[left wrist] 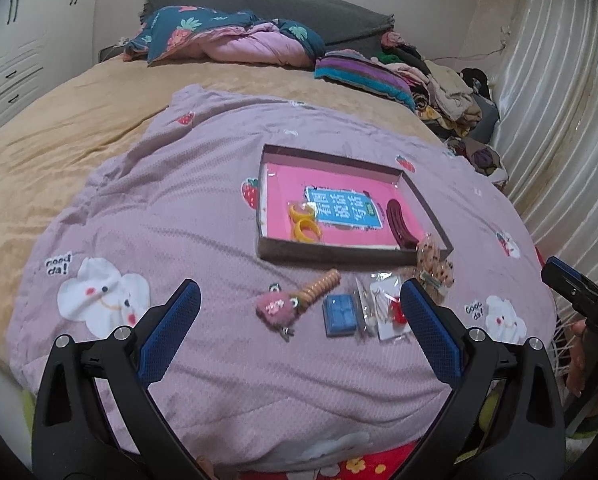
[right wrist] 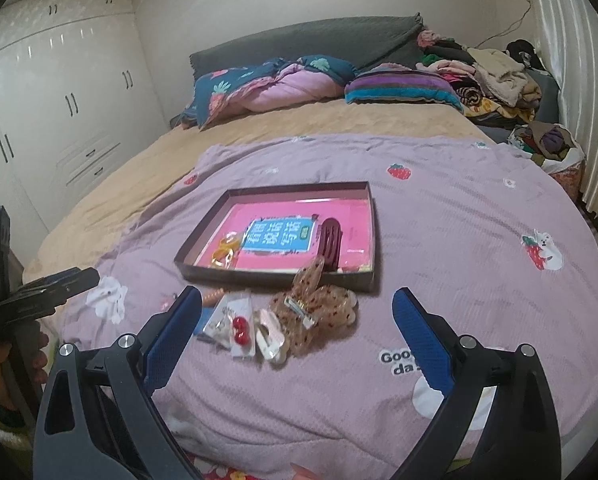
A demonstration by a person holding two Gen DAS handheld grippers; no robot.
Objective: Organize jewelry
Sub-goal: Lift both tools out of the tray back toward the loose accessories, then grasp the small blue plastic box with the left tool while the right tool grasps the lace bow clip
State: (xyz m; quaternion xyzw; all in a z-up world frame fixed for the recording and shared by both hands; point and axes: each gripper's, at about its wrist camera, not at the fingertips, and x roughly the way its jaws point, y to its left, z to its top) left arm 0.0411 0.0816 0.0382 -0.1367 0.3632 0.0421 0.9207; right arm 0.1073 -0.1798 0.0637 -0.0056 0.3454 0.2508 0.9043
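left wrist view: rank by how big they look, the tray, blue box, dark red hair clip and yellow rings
1. tray
2. dark red hair clip
3. blue box and yellow rings: these look about alike, and the box lies nearer the camera, so I won't rank them.

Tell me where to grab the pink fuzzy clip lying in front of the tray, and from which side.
Grip the pink fuzzy clip across its plush body, coming down from above with the left gripper, which is open and nearest. It lies flat on the quilt, so a side approach would probably dig into the fabric. The coiled hair tie touches its right end; close clear of it.
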